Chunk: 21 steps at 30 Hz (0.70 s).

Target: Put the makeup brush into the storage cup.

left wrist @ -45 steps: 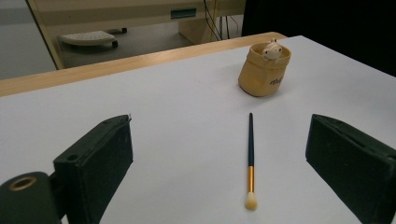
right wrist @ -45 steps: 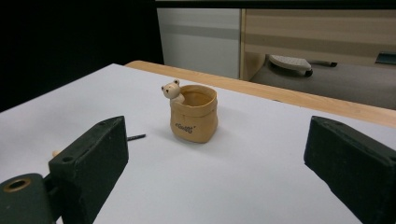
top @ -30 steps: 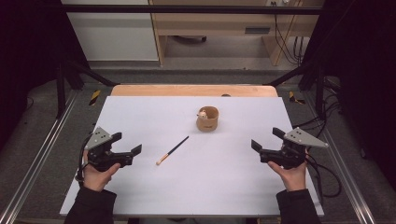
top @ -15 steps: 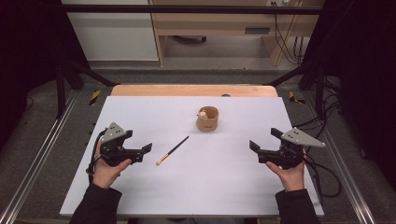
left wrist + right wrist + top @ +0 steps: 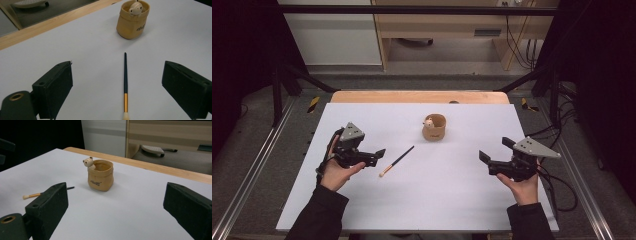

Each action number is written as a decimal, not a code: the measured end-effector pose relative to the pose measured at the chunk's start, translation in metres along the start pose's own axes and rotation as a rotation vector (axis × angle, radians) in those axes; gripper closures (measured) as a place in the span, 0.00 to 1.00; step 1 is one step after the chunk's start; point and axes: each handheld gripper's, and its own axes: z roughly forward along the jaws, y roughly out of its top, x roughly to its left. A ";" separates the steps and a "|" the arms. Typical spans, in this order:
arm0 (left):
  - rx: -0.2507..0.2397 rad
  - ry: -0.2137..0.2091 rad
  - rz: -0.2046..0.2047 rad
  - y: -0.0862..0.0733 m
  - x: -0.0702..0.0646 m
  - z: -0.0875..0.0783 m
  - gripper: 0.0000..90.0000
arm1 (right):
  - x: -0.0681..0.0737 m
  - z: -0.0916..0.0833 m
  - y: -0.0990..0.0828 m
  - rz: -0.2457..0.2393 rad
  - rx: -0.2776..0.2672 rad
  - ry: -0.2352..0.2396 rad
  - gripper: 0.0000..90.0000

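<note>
Left gripper view has my left gripper [image 5: 117,100] wide open and empty, straddling the brush [image 5: 125,82] lying flat on the table [image 5: 452,200] short of the bear pot [image 5: 133,20], so I'd lower squarely and pinch its dark handle mid-length.

white table [image 5: 362,120] with a wooden far edge [image 5: 419,96]; tan cabinet [image 5: 437,25] stands beyond.
</note>
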 end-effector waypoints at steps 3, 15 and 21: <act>0.023 -0.002 0.001 0.001 -0.001 0.007 0.11 | 0.000 0.001 0.000 -0.004 0.002 0.002 0.07; 0.115 -0.021 0.034 0.005 -0.005 0.030 0.13 | 0.001 0.003 -0.001 -0.005 0.007 0.006 0.07; 0.172 -0.026 0.058 0.006 -0.012 0.048 0.14 | 0.002 0.003 -0.001 -0.004 0.009 0.006 0.07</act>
